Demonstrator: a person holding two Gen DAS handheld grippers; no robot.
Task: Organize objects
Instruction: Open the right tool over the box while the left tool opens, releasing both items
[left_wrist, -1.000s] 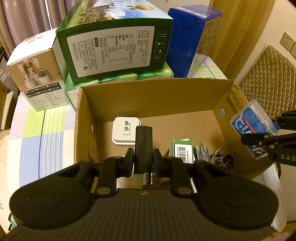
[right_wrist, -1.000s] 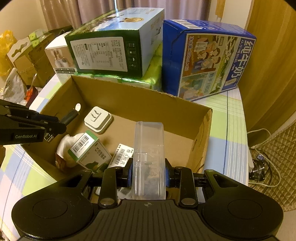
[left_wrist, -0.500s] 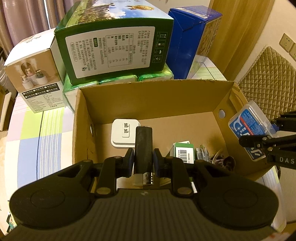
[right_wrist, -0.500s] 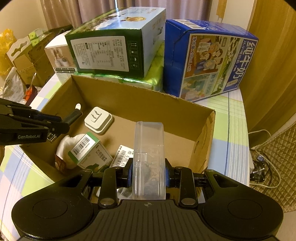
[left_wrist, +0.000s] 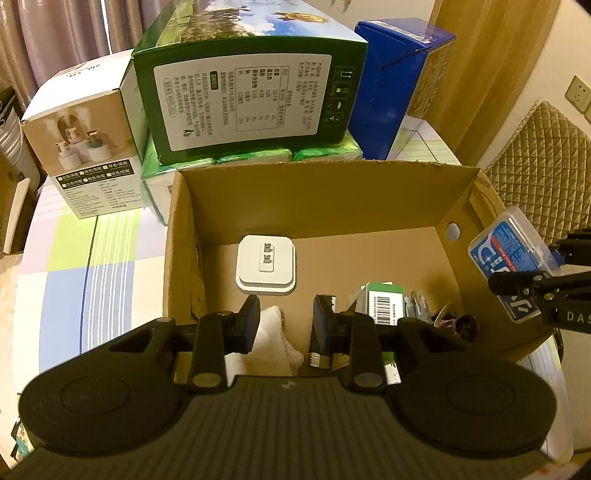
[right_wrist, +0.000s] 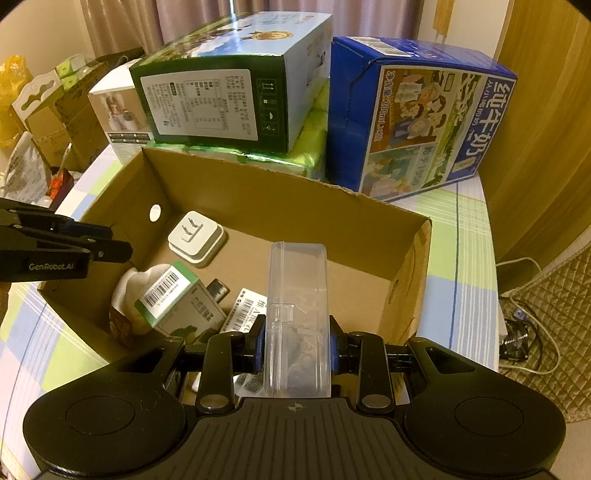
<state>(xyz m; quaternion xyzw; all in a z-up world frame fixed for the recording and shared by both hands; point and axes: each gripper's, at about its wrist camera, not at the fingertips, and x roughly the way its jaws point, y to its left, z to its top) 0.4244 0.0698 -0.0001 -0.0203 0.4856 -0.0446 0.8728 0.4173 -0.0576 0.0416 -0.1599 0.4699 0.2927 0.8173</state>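
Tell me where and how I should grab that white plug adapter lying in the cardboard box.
Grip the white plug adapter across two opposite flat sides of its square body, coming straight down from above. It lies flat on the floor of the cardboard box with its prongs pointing up, so the sides are the only clean parallel faces. The open left gripper sits nearest; the right gripper is full.

Left gripper: fingers spread wide apart, nothing between them, pointing forward and downward. In the right wrist view it enters from the left edge, roughly horizontal. Right gripper: fingers closed against both sides of a clear plastic case, which stands upright between them and projects forward beyond the fingertips. In the left wrist view this gripper enters from the right edge.
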